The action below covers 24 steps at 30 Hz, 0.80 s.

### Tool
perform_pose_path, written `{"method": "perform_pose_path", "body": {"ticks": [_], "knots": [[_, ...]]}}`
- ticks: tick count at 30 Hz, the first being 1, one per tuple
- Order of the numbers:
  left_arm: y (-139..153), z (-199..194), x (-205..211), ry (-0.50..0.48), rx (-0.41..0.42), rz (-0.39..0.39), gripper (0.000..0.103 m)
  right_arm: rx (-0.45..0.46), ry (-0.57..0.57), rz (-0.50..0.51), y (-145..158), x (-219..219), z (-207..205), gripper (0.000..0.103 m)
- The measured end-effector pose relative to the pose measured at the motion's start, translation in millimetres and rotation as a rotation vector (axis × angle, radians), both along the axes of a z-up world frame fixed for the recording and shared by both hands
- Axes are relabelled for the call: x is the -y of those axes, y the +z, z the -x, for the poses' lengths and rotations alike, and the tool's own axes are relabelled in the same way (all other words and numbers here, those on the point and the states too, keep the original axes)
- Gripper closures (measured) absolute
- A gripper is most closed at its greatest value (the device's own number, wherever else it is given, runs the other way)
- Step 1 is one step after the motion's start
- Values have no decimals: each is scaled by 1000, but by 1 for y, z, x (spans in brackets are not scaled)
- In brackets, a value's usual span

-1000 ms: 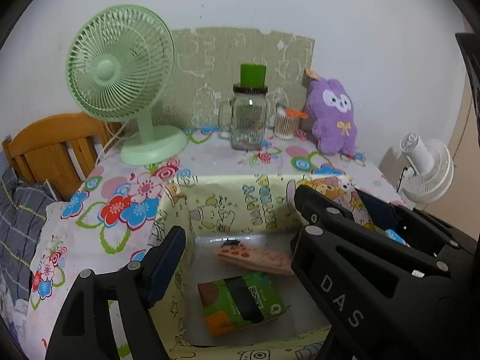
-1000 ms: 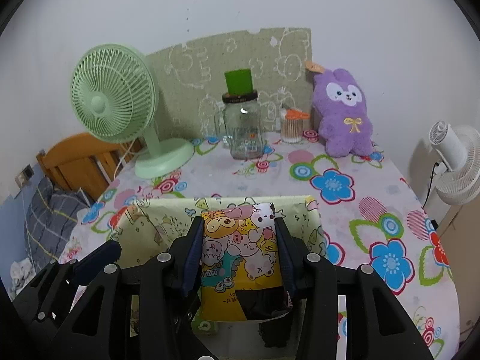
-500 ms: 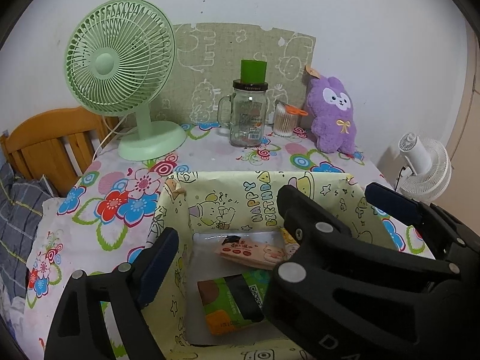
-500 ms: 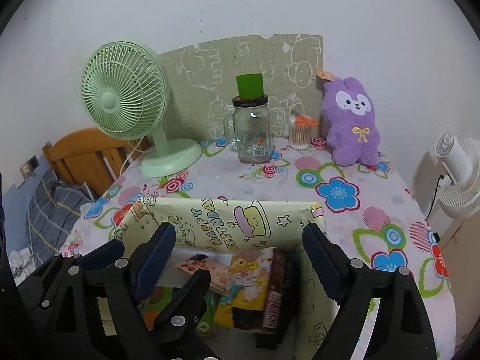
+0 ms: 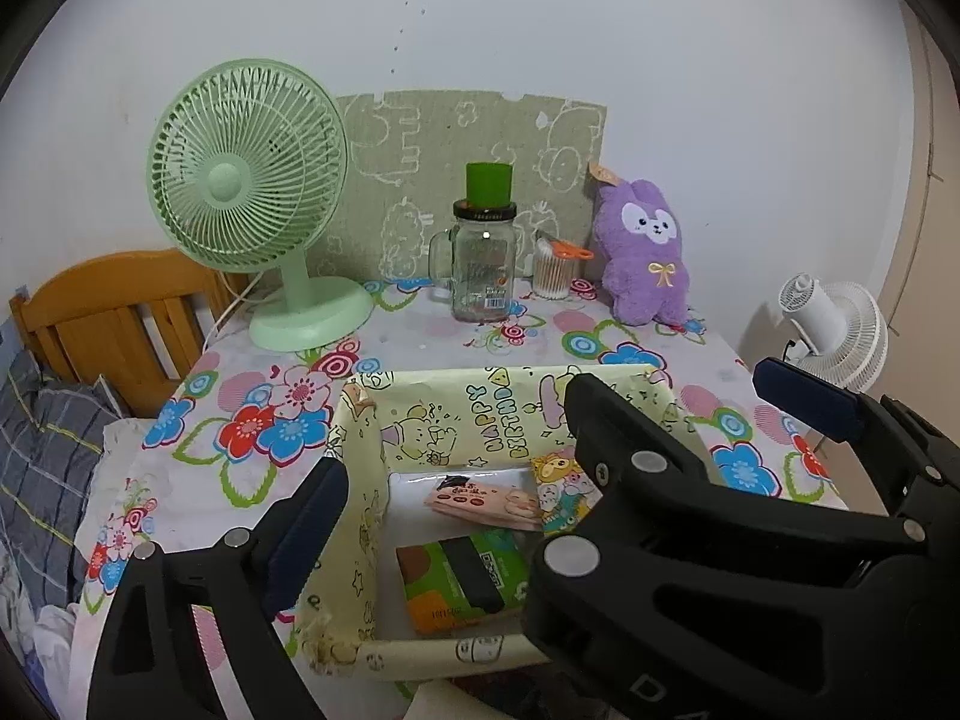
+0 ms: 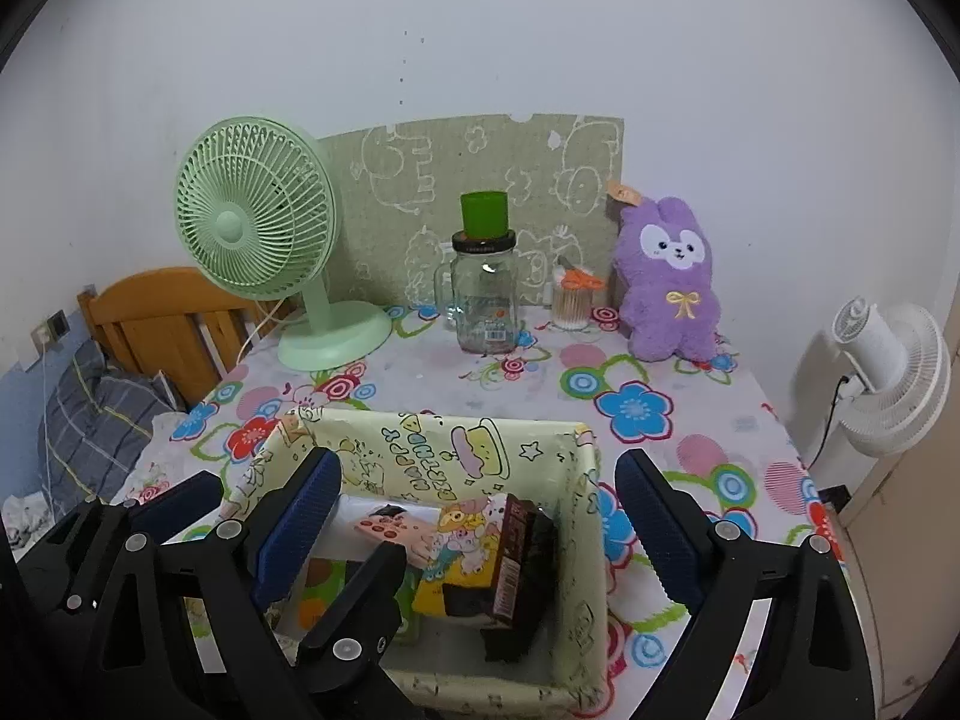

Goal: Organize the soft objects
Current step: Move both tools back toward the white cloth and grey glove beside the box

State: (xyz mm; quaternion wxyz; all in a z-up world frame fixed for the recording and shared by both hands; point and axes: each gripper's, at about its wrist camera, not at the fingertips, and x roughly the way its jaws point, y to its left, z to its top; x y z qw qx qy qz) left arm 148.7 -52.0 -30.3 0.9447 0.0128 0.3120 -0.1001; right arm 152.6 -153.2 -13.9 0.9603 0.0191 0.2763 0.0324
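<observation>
A pale yellow cartoon-print box (image 5: 480, 414) (image 6: 576, 510) stands open on the flowered table. Inside lie a pink packet (image 5: 486, 501) (image 6: 390, 531), a green and orange packet (image 5: 459, 579) and a yellow cartoon packet (image 6: 462, 564) that leans on a dark brown packet (image 6: 516, 564). A purple plush rabbit (image 5: 648, 252) (image 6: 672, 282) sits at the back right by the wall. My right gripper (image 6: 480, 516) is open and empty above the box. My left gripper (image 5: 564, 492) is open and empty over the box's near side; the right gripper's body blocks its right part.
A green desk fan (image 5: 252, 180) (image 6: 264, 234) stands at the back left. A glass jar mug with a green cup on top (image 5: 483, 258) (image 6: 486, 288) and a cotton swab holder (image 5: 552, 270) stand at the back middle. A white fan (image 6: 888, 372) and a wooden bed frame (image 5: 114, 312) flank the table.
My right gripper has opened and let go of the yellow cartoon packet, which now rests in the box. Both grippers have pulled back and up from the box.
</observation>
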Motion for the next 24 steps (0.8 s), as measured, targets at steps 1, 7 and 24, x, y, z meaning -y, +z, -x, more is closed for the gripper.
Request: {"method": "perform_pose_path", "body": {"ticks": [1,7,24], "knots": [[2,3,0,0,6,-4,7,2,-3,0,1,1,3,8],[8,18,1,-1,28,-15,5,15,-12,0,8,1,19,8],[15,55,0,-9,56,-24,1,34,-44,17,17,0,62,8]]}}
